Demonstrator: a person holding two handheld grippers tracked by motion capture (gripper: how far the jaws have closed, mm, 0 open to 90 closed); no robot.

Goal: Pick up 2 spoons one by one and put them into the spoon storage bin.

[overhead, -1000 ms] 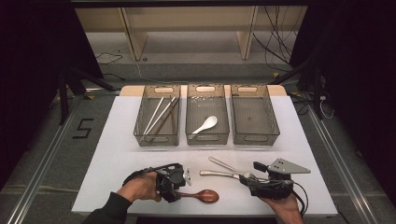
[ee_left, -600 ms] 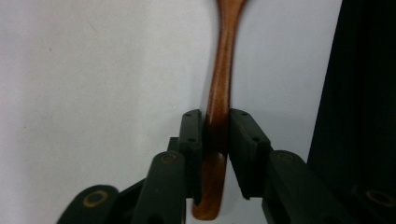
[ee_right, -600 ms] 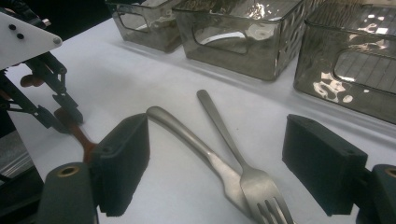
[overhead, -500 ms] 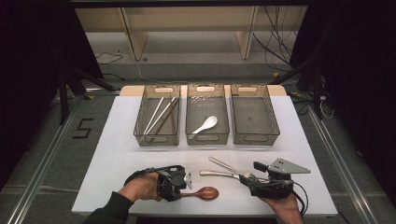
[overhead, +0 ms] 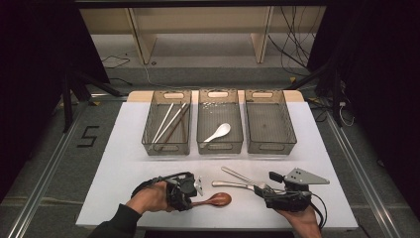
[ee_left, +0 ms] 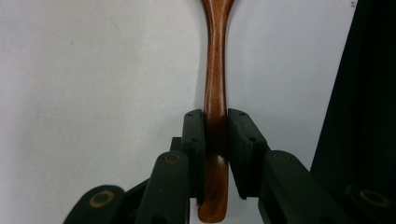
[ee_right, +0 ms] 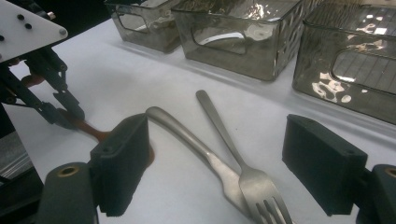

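Two grippers work at the near edge of the table. Compared with a second ago, the left gripper [overhead: 190,192] has just been closing its jaws, and they now pinch the handle of the wooden spoon [overhead: 218,200]; in the left gripper view the pads [ee_left: 194,140] press on both sides of the brown handle [ee_left: 215,93]. Neither hand has shifted, and the spoon lies where it lay before, flat on the white table top [overhead: 119,163], its bowl pointing toward the right hand.

The right gripper [overhead: 262,191] holds its jaws wide apart, with nothing between the pads. Two metal forks [ee_right: 224,154] lie crossed just ahead of it, their prongs nearest that gripper.

Three clear bins [overhead: 270,121] stand in a row at the far side of the table. The left one holds chopsticks [overhead: 166,124], the middle one a white spoon [overhead: 218,133].

The table stands on a grey floor, with wooden shelves [overhead: 198,25] behind and dark curtains at both sides. The wooden spoon lies close to the near table edge. A bare white strip runs between the cutlery and the bins, and more bare top lies to the left of the left hand.
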